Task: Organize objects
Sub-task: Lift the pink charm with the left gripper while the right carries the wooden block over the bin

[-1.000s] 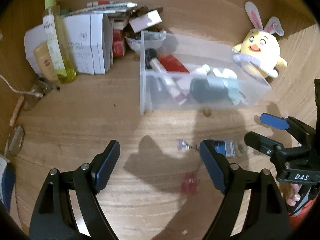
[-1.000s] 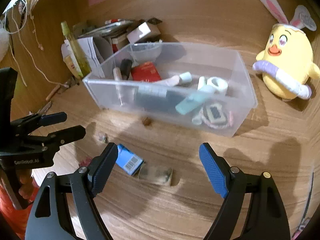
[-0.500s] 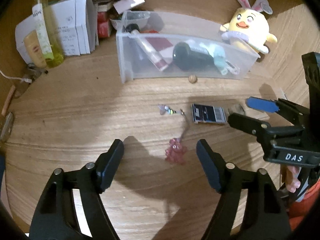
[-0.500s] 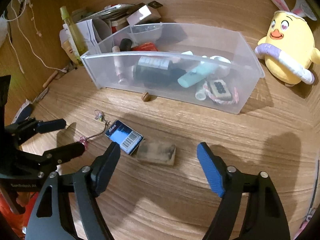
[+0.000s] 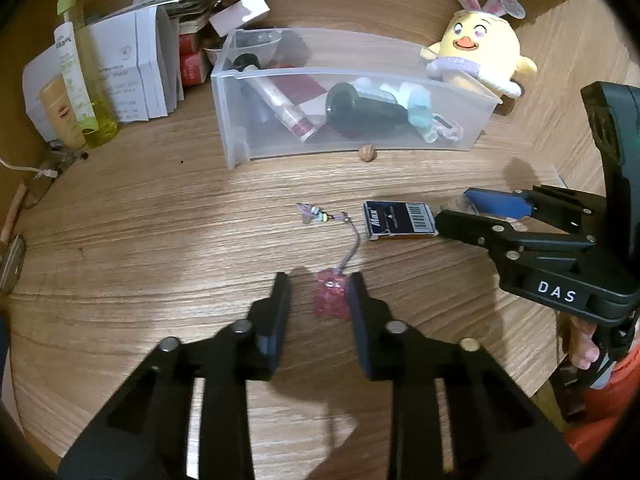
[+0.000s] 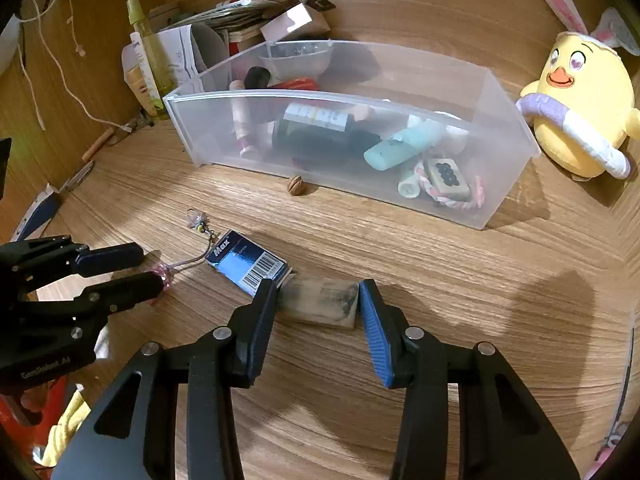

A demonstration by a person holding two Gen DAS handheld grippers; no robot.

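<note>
A pink charm [image 5: 330, 300] [image 6: 163, 274] lies on the wooden tabletop, tied by a thin cord to a small beaded ornament [image 5: 316, 214]. My left gripper [image 5: 319, 280] [image 6: 154, 266] straddles the charm and its jaws are closing. The right pad is against the charm and a gap shows at the left pad. A smudged beige block [image 6: 320, 304] lies beside a blue Max box [image 6: 248, 266] [image 5: 400, 220]. My right gripper [image 6: 318, 286] [image 5: 454, 205] is closing on the block, with a pad at each end.
A clear plastic bin [image 6: 360, 100] [image 5: 320, 74] holding a dark bottle, tubes and several small items stands behind. A nut [image 6: 297, 186] lies at its front wall. A yellow plush chick [image 6: 580, 112] sits at the right. A spray bottle [image 5: 80, 72] and paper boxes [image 5: 132, 68] stand at the back left.
The left gripper has come down over the pink charm and its jaws have narrowed around it. The right gripper's jaws have narrowed from wide apart onto the ends of the beige block.
</note>
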